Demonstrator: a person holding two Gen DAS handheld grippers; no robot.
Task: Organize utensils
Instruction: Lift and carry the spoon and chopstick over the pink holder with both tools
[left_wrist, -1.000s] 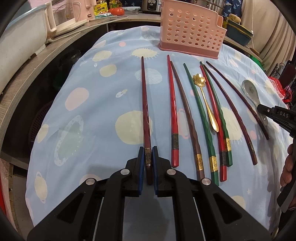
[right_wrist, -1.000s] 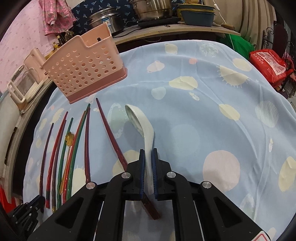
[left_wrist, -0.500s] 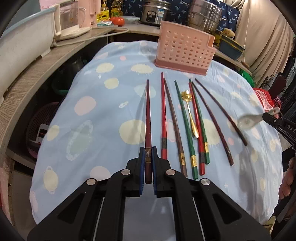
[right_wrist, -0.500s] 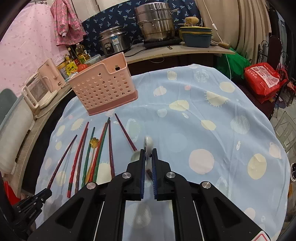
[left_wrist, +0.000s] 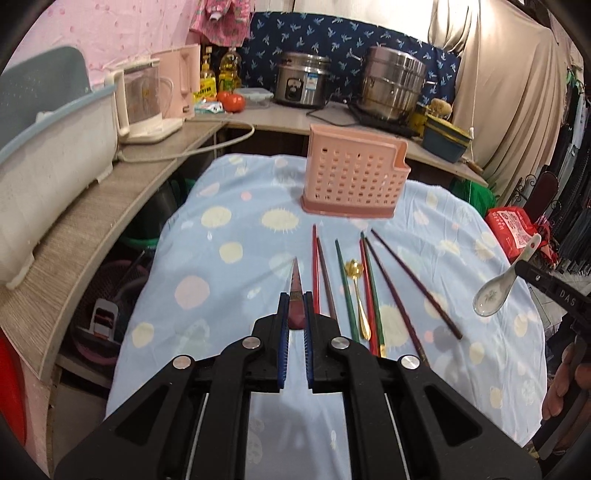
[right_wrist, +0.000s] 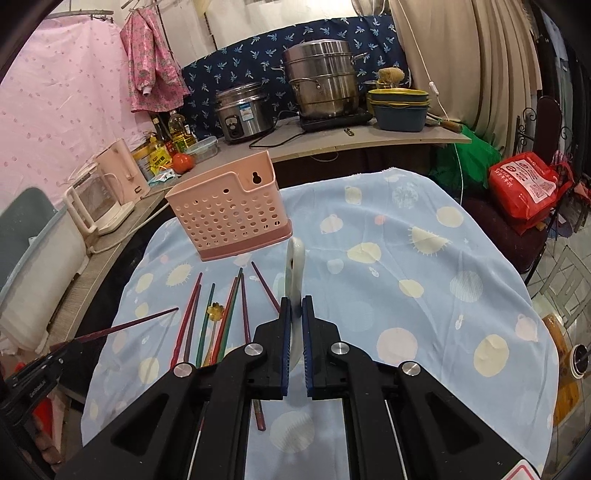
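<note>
My left gripper (left_wrist: 294, 300) is shut on a dark red chopstick (left_wrist: 296, 280) and holds it lifted above the cloth, pointing at the pink perforated utensil basket (left_wrist: 354, 176). The same chopstick shows in the right wrist view (right_wrist: 125, 325). My right gripper (right_wrist: 295, 306) is shut on a white ceramic spoon (right_wrist: 294, 266), held in the air; it also shows in the left wrist view (left_wrist: 496, 291). Several red, green and brown chopsticks (left_wrist: 343, 284) and a gold spoon (left_wrist: 357, 291) lie on the blue tablecloth (left_wrist: 221, 280) in front of the basket (right_wrist: 229, 206).
A wooden counter (left_wrist: 92, 206) curves round the left and back, with a kettle (left_wrist: 147, 103), rice cooker (left_wrist: 301, 85), steel pot (left_wrist: 393, 86) and bottles. A red bag (right_wrist: 526, 186) sits right of the table. The cloth falls away at the table's edges.
Both grippers have risen and pulled back from the table. The left lifted the dark red chopstick off the cloth; the right carried the white spoon higher.
</note>
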